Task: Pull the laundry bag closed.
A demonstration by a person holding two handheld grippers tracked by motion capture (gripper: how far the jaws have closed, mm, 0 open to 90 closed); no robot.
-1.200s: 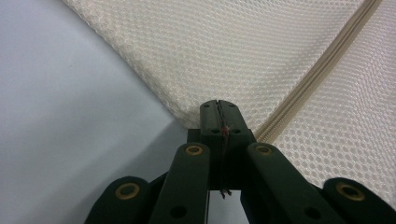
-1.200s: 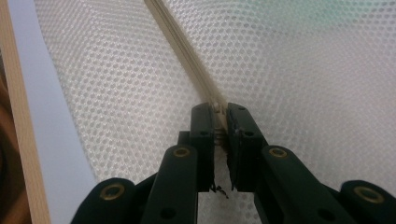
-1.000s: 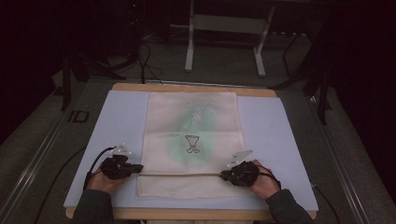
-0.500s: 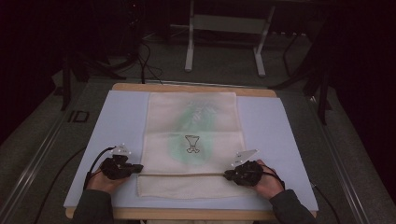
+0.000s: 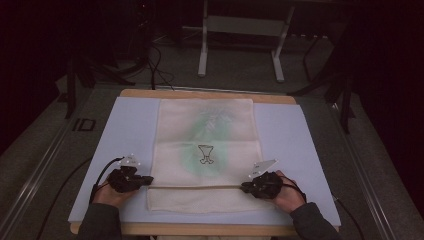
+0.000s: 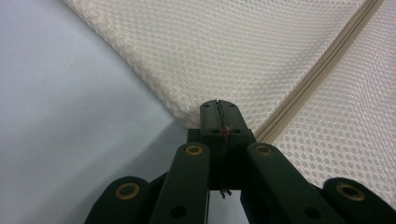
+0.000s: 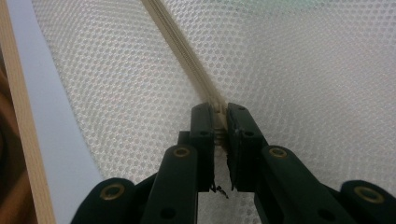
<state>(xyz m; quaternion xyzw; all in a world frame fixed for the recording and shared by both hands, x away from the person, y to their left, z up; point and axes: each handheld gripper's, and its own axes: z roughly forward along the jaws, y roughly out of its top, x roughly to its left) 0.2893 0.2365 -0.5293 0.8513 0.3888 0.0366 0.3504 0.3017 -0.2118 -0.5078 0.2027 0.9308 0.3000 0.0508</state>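
Mesh bag lies flat in the middle of a pale blue mat, its long side running away from the person, with a green garment bearing a small dark print showing faintly through the netting. Spread out smooth like this, the bag keeps its zipper straight; that beige band crosses the bag near the edge closest to the person, from one side to the other.

Each end of the zipper is taken up by a gripper. The left gripper sits at the bag's left edge with its jaws pressed together on the corner where the netting meets the zipper; in the left gripper view a thin bit of fabric is nipped between them. The right gripper has its jaws pinching the zipper band at the right edge, and in the right gripper view the beige tape runs straight into the narrow gap between them. Holding both ends at once likely serves to keep the zipper taut and level, so that one side anchors the bag while the other can draw along the band without bunching the netting.

Both hands rest low on the mat, which covers a wooden bench and gives the bag a plain surface to slide on. Beyond the bench, a white stand and loose cables sit on the dark floor, well apart from the work.
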